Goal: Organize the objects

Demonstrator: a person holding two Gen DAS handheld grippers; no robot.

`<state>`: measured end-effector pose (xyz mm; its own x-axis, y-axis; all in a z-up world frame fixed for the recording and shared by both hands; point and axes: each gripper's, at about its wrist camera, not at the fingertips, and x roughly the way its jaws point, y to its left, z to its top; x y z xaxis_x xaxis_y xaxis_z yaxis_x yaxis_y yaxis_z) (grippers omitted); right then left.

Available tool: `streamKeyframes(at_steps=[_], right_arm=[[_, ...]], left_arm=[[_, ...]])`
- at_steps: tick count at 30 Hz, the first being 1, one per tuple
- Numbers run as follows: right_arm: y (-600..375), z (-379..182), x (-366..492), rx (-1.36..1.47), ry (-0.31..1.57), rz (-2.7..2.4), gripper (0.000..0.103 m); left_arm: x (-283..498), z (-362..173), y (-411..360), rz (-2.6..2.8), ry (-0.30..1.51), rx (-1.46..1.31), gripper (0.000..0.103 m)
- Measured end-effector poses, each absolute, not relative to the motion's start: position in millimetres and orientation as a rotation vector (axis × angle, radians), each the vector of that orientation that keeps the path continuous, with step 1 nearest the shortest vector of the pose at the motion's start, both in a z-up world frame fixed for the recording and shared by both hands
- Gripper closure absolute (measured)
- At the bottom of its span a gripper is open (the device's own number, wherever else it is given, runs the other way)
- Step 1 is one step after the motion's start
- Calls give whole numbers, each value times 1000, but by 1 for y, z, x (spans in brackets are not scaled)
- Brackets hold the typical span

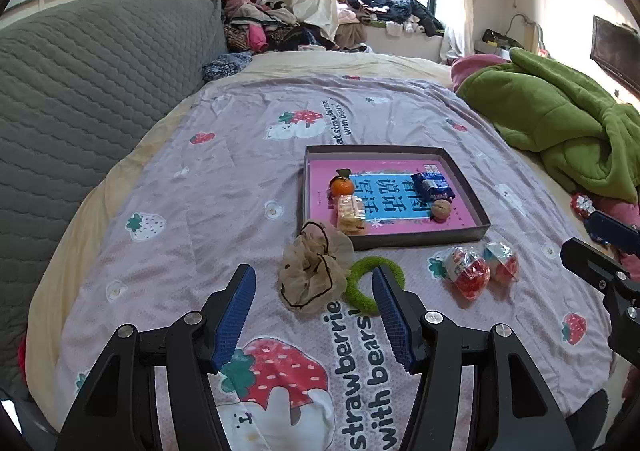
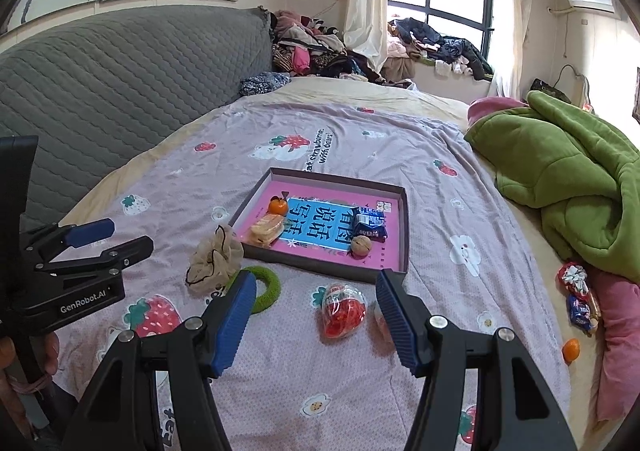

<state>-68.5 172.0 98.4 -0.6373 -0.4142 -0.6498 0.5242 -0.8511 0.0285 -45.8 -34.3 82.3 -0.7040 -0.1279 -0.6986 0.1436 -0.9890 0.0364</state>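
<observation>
A shallow grey box lid (image 1: 420, 241) with a pink and blue printed floor lies flat on the strawberry bedsheet (image 1: 200, 179), its long sides running left to right across the bed. Four things sit inside it. One small orange (image 1: 341, 187) with a leaf stands at the far left. One clear-wrapped stack of biscuits (image 1: 351, 214) lies just near of the orange, with its long axis running near to far. One blue snack packet (image 1: 432, 185) lies toward the far right, tilted diagonally. One walnut (image 1: 441, 209) rests just near of the packet.

On the sheet near the box are four more things. One beige mesh scrunchie (image 1: 314, 271) with dark trim lies crumpled at the box's near left corner. One green fuzzy hair ring (image 1: 362, 281) lies flat, touching the scrunchie's right side. Two egg-shaped wrapped toys lie to the right: the larger toy egg (image 1: 468, 271) points near to far, and the second egg (image 1: 500, 261) lies just beside it on the right.

At the far right, beside the green blanket (image 2: 560, 171), the right wrist view shows one loose orange (image 2: 571, 349) and a small heap of wrapped sweets (image 2: 576, 295).

The left gripper (image 1: 314, 315) hangs above the scrunchie and ring with its blue pads spread wide and nothing between them. The right gripper (image 2: 316, 321) has its jaws just as wide apart over the larger egg, which lies on the sheet ungripped.
</observation>
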Motion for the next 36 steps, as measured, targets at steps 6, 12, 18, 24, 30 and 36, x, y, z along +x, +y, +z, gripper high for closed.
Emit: streamKeyframes(at_steps=[6, 12, 18, 24, 30, 36], right_arm=[[173, 92, -65, 927, 228, -2436, 41], [173, 87, -62, 934, 223, -2427, 41], [173, 79, -59, 948, 232, -2415, 41], [173, 74, -57, 962, 218, -2407, 41], [174, 69, -54, 970, 221, -2400, 41], [179, 55, -54, 1001, 216, -2401, 41]], left_arm=[[-43, 77, -37, -2765, 33, 1144, 40], [-37, 71, -36, -2761, 32, 1153, 40], [-32, 66, -37, -2756, 32, 1159, 40], [-29, 64, -33, -2761, 32, 1168, 40], [-25, 63, -28, -2770, 21, 1174, 40], [-20, 50, -24, -2779, 7, 1204, 40]])
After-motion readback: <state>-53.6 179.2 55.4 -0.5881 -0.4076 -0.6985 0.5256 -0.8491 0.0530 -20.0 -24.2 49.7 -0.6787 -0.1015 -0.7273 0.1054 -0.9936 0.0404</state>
